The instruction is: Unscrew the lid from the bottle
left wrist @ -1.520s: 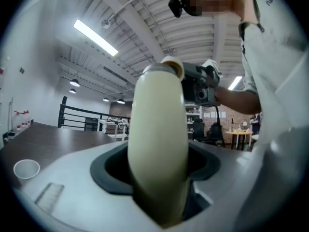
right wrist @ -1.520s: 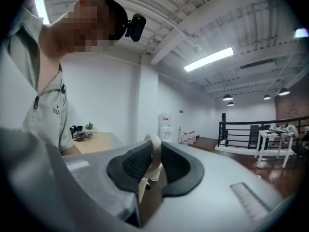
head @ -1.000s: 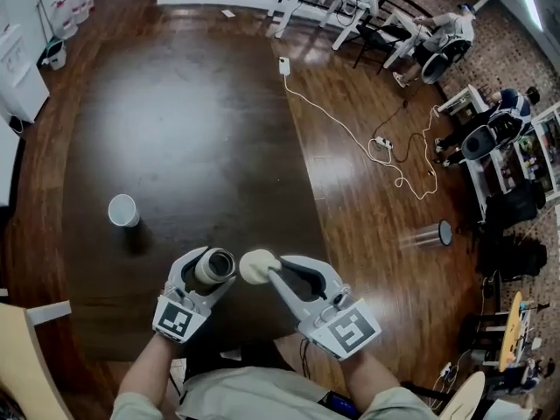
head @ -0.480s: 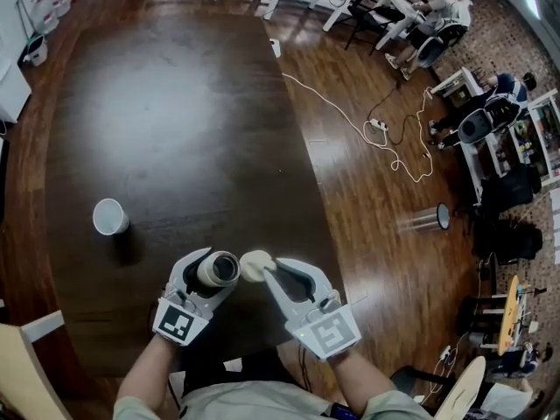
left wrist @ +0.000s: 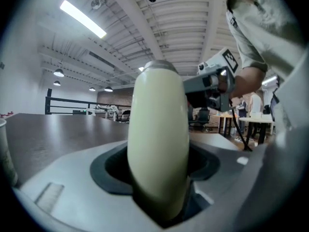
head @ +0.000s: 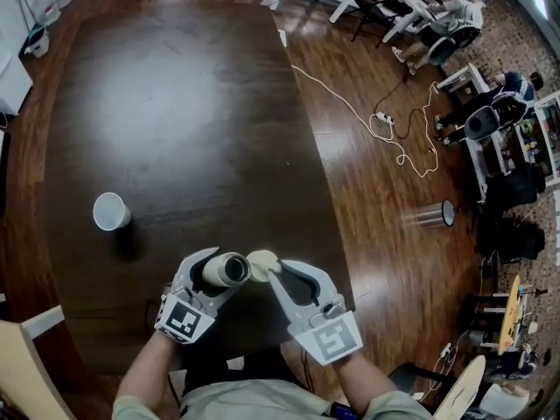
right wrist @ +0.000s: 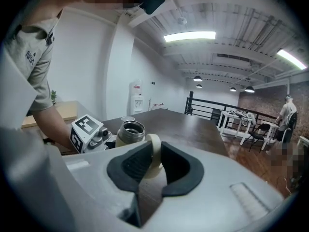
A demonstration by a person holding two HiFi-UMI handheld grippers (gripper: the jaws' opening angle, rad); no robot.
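Left gripper (head: pixel 217 275) stands wide, clamped round the body of the cream bottle (left wrist: pixel 158 144), which it holds tilted above the near edge of the dark table (head: pixel 175 103). Right gripper (right wrist: pixel 150 170) is narrow, pinching the cream lid (head: pixel 261 265) edge-on just beside the bottle's open steel mouth (right wrist: pixel 130 129), so the lid is already off. The bottle looks rigid, smooth and likely slippery, so mid-body is the safest place to grip it. The lid seems light and stiff. Its interior is dark, contents untellable. A white paper cup (head: pixel 111 211) stands well apart, apparently empty.
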